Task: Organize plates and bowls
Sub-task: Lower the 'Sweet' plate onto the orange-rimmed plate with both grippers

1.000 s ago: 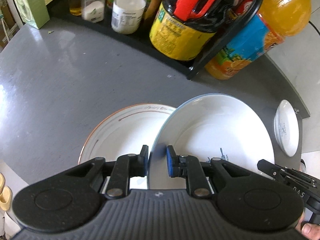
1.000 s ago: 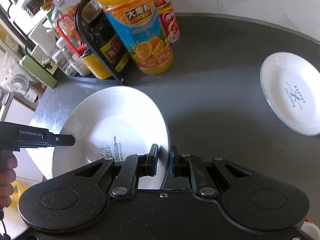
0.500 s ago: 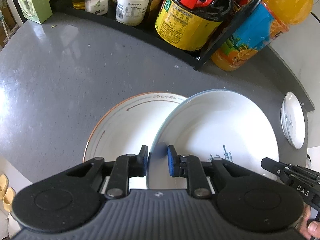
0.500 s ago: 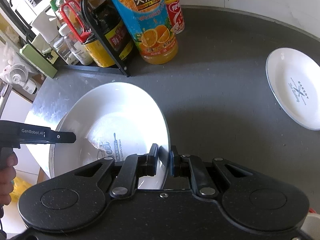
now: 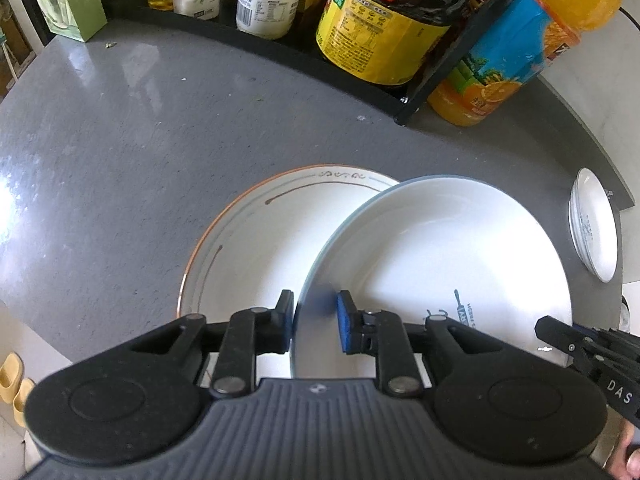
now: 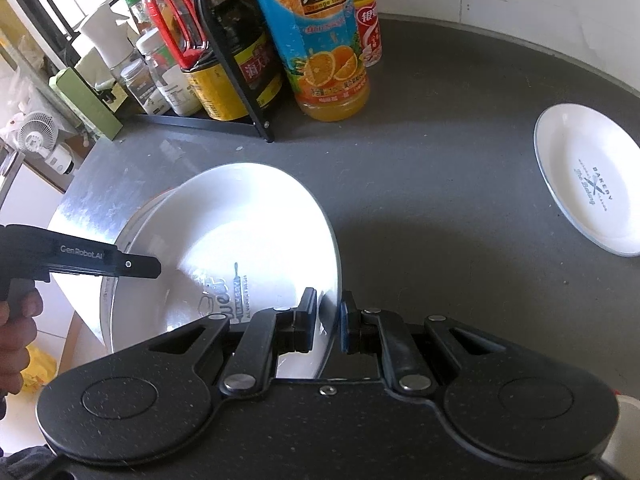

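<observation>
Left wrist: both grippers' jaws pinch plate [image 5: 440,248].

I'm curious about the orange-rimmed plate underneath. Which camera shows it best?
The left wrist view: the orange-rimmed plate lies half uncovered there. In the right wrist view only a sliver shows behind the white plate.

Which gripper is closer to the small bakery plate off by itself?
Right. The right gripper grips the big plate's rim facing the small bakery plate; the left gripper grips the opposite rim, farther away.
</observation>
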`<state>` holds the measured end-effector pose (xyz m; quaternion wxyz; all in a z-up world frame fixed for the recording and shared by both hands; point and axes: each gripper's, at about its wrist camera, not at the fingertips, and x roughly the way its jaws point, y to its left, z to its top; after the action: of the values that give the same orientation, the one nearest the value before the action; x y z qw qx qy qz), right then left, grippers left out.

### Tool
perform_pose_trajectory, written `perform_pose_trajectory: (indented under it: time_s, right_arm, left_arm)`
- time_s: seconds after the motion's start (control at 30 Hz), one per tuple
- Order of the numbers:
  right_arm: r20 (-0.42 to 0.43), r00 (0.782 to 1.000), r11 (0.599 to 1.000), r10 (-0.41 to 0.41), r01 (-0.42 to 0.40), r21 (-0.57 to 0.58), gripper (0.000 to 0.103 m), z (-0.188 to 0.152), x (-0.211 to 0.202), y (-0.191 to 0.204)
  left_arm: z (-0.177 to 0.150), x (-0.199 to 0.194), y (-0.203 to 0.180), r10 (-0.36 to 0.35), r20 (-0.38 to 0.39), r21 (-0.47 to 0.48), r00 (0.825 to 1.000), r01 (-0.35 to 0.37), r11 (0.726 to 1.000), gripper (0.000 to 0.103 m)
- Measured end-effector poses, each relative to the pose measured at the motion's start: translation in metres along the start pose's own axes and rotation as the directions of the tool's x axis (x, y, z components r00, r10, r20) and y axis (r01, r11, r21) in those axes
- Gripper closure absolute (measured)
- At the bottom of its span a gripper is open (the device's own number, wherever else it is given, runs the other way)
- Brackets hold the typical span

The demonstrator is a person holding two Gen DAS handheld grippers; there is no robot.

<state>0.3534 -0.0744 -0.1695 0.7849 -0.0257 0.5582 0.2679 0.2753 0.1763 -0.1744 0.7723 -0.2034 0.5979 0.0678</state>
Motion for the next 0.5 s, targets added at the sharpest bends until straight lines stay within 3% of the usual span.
perform_pose_trajectory:
  time_s: [0.5]
  right_arm:
    - [-0.019, 1.0, 0.999, 0.022, -0.023, -0.048, 0.091, -0.003, 0.01, 0.025]
  left_arm:
    - [-0.005, 0.006, 0.023, 0.036, -0.017, -0.013, 0.999, -0.037, 0.999, 0.081]
